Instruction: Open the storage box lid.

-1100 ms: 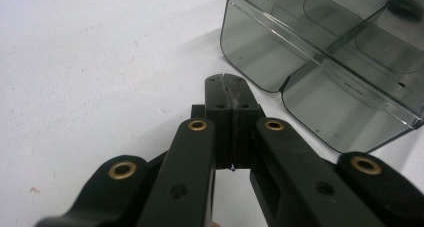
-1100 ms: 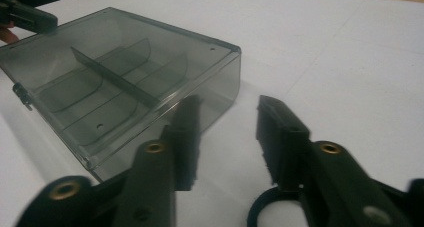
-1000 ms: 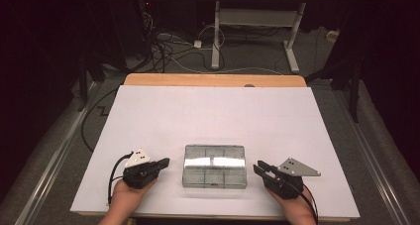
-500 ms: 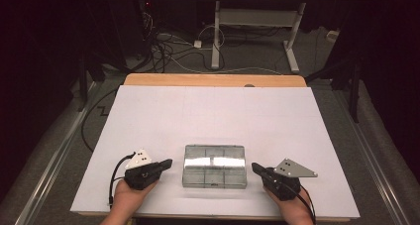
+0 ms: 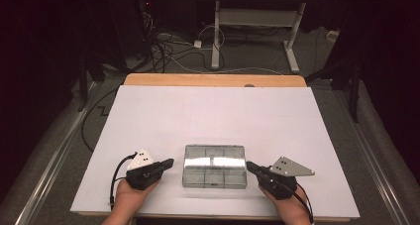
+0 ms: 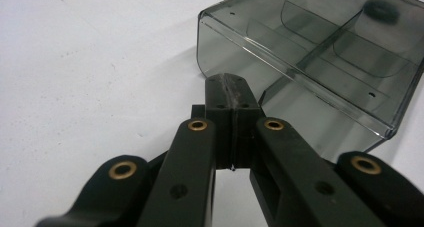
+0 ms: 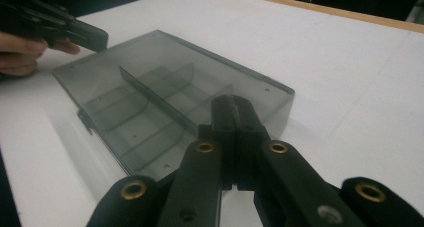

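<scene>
A smoky clear plastic compartment box lies flat near the front edge of the white counter, lid closed, dividers showing through it. The left hand-held gripper sits just beside the box's left end, its jaws pressed together on nothing. The right hand-held gripper points at the box's right end, jaws having just closed, pressed together with nothing between them.

Dark room behind a white table

The table has a wooden far edge. On the grey floor behind it lie tangled cables, and a white desk frame stands far in the middle.
</scene>
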Available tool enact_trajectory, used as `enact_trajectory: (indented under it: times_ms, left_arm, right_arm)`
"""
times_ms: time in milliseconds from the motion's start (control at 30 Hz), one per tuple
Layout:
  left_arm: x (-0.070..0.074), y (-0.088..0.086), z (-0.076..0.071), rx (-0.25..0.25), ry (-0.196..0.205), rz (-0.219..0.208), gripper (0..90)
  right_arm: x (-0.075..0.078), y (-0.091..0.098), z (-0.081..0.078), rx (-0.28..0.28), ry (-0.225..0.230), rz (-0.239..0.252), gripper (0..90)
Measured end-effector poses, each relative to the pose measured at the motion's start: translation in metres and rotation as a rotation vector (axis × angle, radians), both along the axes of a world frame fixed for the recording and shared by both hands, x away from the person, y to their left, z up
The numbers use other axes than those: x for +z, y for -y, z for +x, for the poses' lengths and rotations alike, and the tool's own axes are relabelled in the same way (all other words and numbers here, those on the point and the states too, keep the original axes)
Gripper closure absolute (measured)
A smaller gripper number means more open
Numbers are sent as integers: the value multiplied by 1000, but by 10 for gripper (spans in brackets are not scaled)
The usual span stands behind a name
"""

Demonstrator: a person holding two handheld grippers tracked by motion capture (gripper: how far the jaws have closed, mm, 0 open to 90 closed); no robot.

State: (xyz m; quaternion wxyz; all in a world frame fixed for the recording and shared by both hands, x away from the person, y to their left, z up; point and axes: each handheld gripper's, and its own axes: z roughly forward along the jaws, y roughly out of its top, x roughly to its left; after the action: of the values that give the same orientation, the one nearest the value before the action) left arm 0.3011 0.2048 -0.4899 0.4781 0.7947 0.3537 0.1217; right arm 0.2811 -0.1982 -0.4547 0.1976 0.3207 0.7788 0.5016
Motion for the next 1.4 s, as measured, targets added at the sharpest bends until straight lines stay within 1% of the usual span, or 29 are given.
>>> enact_trajectory:
  times_ms: [33, 133, 200, 333, 433, 500, 567, 667, 767, 867, 933, 967, 1033, 1167, 1267, 1400]
  left_arm:
    - [0, 0, 0, -1, -8, -2, 877]
    - [0, 0, 1, -9, -24, -3, 877]
    - [0, 1, 1, -13, -26, -2, 877]
    - [0, 1, 2, -19, -26, 11, 877]
    - [-1, 1, 4, -10, -39, 5, 877]
    - [-1, 2, 5, -8, -41, 14, 877]
    - [-1, 3, 5, -7, -42, 17, 877]
    - [0, 5, 6, -7, -40, 20, 877]
    - [-1, 5, 8, -5, -44, 12, 876]
    - [-2, 6, 9, -8, -44, 15, 876]
    - [-2, 6, 8, -10, -49, 1, 876]
    - [-1, 6, 8, -14, -46, -11, 876]
    - [0, 7, 7, -16, -35, -17, 876]
    - [-1, 8, 6, -27, -28, -8, 876]
    - [-1, 7, 6, -25, -24, -8, 876]
    - [-1, 6, 6, -25, -20, 5, 876]
  right_arm:
    - [1, -2, 0, 6, 5, -2, 900]
    - [3, -7, 2, 19, -3, 5, 900]
    - [4, -11, 4, 37, -7, 9, 900]
    - [5, -23, 6, 68, -1, -8, 900]
    - [6, -29, 7, 90, 7, 1, 900]
    - [6, -33, 7, 102, 3, 8, 900]
    - [4, -37, 6, 119, -7, 22, 900]
    - [2, -43, 4, 139, -6, 11, 900]
    - [2, -47, 1, 161, -11, 19, 900]
    - [0, -52, -1, 185, -18, 21, 900]
    - [-1, -55, -3, 199, -20, 19, 900]
    - [-2, -57, -3, 204, -24, 19, 900]
    - [-3, -59, -5, 214, -30, 23, 900]
    - [-5, -63, -8, 232, -38, 17, 900]
    - [-7, -66, -10, 245, -45, 14, 900]
    - [-9, -69, -13, 264, -57, 12, 900]
